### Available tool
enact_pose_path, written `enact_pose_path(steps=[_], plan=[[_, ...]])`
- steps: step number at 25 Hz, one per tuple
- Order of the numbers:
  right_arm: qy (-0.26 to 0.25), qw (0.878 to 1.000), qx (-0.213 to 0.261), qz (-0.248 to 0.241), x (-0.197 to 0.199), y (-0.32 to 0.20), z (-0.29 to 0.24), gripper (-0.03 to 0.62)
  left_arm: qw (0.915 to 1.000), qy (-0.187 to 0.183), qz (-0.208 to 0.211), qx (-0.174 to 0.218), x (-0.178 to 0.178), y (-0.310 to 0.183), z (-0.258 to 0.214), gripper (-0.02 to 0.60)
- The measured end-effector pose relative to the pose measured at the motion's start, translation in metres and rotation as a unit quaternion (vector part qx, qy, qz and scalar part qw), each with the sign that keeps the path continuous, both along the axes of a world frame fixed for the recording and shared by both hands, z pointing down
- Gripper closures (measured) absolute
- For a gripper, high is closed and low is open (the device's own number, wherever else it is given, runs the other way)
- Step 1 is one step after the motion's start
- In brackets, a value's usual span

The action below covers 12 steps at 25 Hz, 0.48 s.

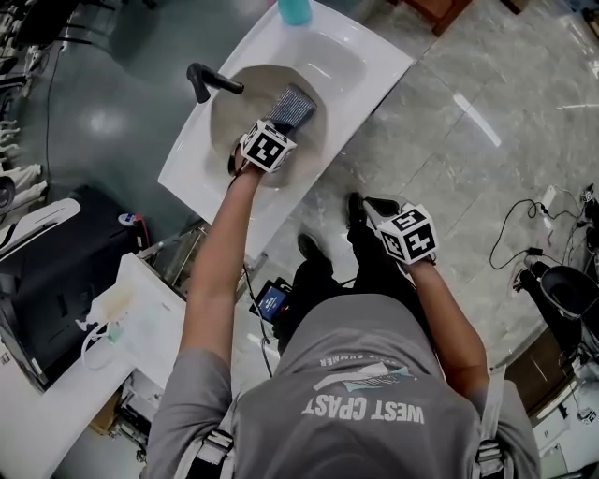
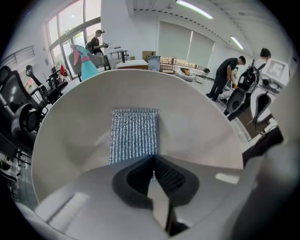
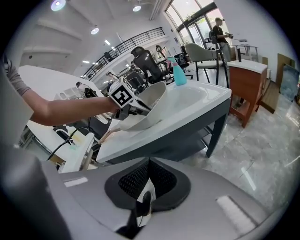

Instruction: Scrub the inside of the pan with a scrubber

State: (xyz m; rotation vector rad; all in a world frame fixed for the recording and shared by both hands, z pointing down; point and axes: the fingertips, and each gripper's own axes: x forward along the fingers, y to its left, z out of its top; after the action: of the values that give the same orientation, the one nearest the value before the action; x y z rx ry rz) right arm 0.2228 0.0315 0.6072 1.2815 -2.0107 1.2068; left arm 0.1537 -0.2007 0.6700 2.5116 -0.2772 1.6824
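White table (image 1: 370, 65): the pan (image 1: 232, 112) sits toward the person's edge, its black handle (image 1: 213, 80) pointing left, with a teal bottle (image 1: 295, 8) at the far edge and open stone floor (image 1: 468, 150) to the right. The left gripper (image 2: 153, 160) is down inside the pan, jaws pinched closed on the near edge of the silver scrubber (image 2: 134, 136), which lies flat against the pale inner wall. The right gripper (image 3: 149, 161) hangs well clear over the floor beside the person's legs, jaws together on nothing; cables (image 1: 524, 234) trail further right.
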Motion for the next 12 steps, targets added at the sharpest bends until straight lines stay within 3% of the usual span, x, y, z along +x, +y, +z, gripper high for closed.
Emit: enact_pose_path(steps=[5,12], plan=[[0.003,1.000,0.008,-0.009,-0.013,-0.003,-0.009,0.592,0.9998,0.004,0.017,-0.009,-0.008,0.027,-0.002,0.577],[0.011,0.999,0.016,-0.025,-0.040,-0.002,-0.021,0.592,0.9986,0.049,0.016,0.009,-0.024,0.042,-0.041,0.577]])
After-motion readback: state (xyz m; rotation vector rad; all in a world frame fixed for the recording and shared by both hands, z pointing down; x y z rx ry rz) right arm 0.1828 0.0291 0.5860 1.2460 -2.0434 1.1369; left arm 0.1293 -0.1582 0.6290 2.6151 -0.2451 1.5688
